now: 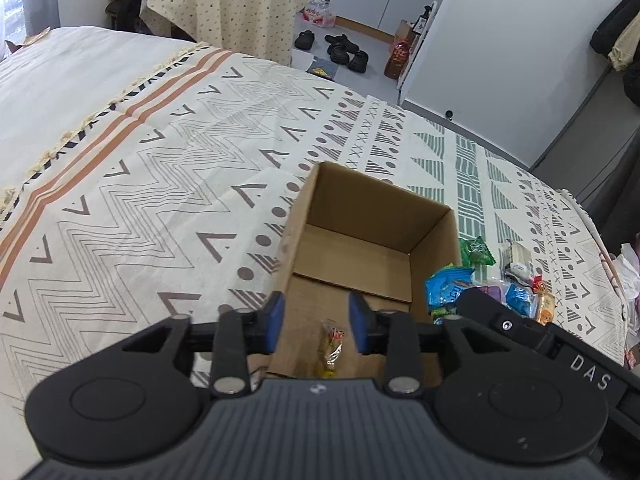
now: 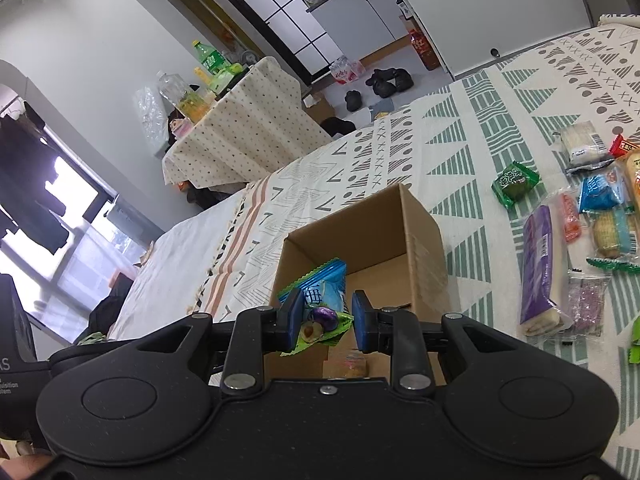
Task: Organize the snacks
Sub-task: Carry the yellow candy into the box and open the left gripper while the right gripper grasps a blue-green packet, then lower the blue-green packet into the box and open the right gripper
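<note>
An open cardboard box (image 1: 372,216) (image 2: 408,216) stands on the patterned bedspread. My left gripper (image 1: 316,322) is open and empty over the box's near edge; a small yellow snack packet (image 1: 331,346) lies on the box floor below it. My right gripper (image 2: 327,320) is over the box, jaws apart, with a blue-and-green snack packet (image 2: 326,300) between the fingers, resting against the left finger (image 2: 291,316); a gap shows at the right finger. In the left wrist view that packet (image 1: 446,286) shows beside the box, by the right gripper's body (image 1: 520,324).
Several loose snacks lie on the bedspread right of the box: a green packet (image 2: 515,184), a long purple pack (image 2: 540,268), a blue packet (image 2: 602,192), a white pack (image 2: 582,142). A cloth-covered table (image 2: 244,132) with bottles stands beyond the bed. Shoes (image 1: 346,50) lie on the floor.
</note>
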Demonstrator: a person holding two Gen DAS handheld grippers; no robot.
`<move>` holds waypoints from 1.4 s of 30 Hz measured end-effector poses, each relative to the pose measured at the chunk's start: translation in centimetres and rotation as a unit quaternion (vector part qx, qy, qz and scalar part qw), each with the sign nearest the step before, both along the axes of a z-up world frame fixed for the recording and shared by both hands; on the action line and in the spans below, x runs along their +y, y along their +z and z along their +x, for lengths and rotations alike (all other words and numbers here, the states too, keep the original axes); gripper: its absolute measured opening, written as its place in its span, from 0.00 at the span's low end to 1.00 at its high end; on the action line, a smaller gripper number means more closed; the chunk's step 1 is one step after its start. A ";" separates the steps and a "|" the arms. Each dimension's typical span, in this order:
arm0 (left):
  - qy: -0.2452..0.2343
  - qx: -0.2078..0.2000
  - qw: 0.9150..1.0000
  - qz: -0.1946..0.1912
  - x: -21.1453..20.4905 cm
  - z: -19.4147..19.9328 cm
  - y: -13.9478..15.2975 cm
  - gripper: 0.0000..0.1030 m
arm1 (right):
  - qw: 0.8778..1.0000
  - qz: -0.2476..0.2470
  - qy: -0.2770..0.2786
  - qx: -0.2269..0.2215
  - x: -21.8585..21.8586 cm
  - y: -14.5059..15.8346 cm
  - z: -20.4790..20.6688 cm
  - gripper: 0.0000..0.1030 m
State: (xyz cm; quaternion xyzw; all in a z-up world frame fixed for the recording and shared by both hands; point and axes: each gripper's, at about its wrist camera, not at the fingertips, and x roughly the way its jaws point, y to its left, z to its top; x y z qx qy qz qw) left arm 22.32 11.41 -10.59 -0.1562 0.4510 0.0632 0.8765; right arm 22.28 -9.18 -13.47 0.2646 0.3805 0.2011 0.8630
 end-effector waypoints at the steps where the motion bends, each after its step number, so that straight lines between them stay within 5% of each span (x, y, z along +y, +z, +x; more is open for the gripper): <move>1: 0.001 0.000 1.000 0.001 0.0 0.0 0.1 0.45 | 1.000 0.001 -0.001 0.002 0.0 0.0 0.0 0.28; 7: 0.002 0.007 1.000 0.011 -0.3 -0.4 0.5 0.73 | 1.000 -0.003 -0.014 0.006 -0.9 0.2 -0.3 0.44; 20: -0.006 0.003 0.999 0.040 -3.7 -2.0 1.9 0.94 | 0.998 -0.039 -0.043 -0.001 -7.2 1.2 -3.6 0.59; 23: -0.015 -0.011 0.999 0.043 -5.2 -2.4 2.4 1.00 | 0.997 -0.046 -0.061 -0.004 -9.1 1.3 -4.3 0.70; 42: -0.087 -0.012 0.996 0.025 -14.7 -3.4 3.0 1.00 | 0.991 -0.043 -0.122 0.025 -17.4 0.0 -7.2 0.76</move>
